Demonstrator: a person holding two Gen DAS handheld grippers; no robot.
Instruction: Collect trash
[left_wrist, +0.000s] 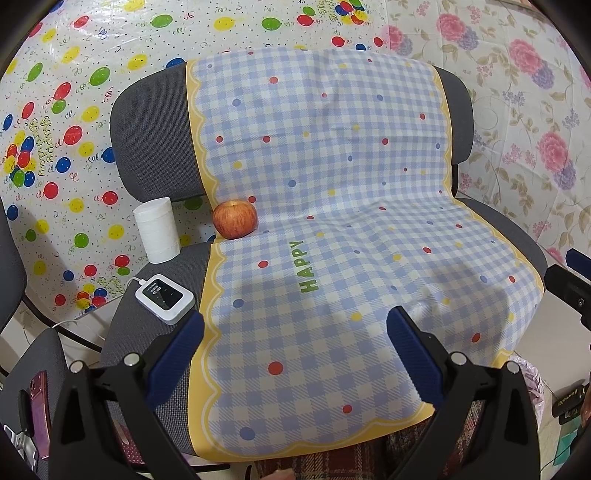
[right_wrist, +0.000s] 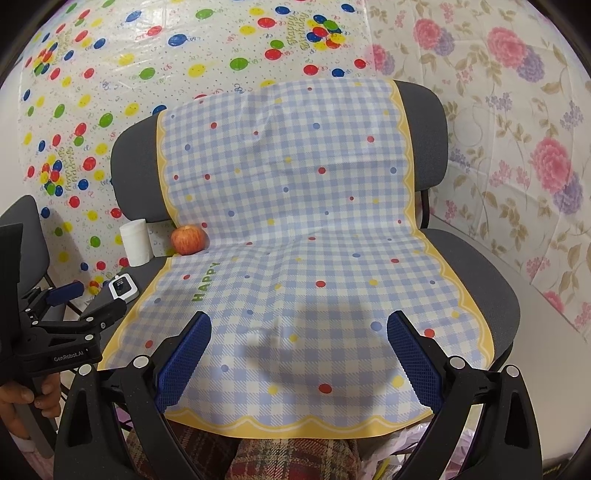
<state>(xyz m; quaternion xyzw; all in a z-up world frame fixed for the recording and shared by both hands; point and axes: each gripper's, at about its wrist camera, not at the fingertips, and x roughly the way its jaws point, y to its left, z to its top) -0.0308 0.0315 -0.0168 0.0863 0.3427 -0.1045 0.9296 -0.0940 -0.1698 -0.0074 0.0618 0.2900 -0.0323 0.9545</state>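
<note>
A blue checked cloth (left_wrist: 332, 206) marked HAPPY covers a grey chair (left_wrist: 147, 133) and also shows in the right wrist view (right_wrist: 295, 229). A red apple (left_wrist: 235, 219) lies at the seat's back left, also in the right wrist view (right_wrist: 188, 239). A white paper roll (left_wrist: 157, 229) stands left of it, also in the right wrist view (right_wrist: 136, 242). My left gripper (left_wrist: 295, 332) is open and empty over the seat's front. My right gripper (right_wrist: 299, 332) is open and empty over the cloth's front edge. The left gripper shows in the right wrist view (right_wrist: 85, 299).
A small white device (left_wrist: 164, 298) with a cable lies on the seat's left edge. A pink phone (left_wrist: 38, 410) lies on a second chair at lower left. Balloon and flower sheets hang behind. A plastic bag (right_wrist: 413, 443) sits below the seat's front right.
</note>
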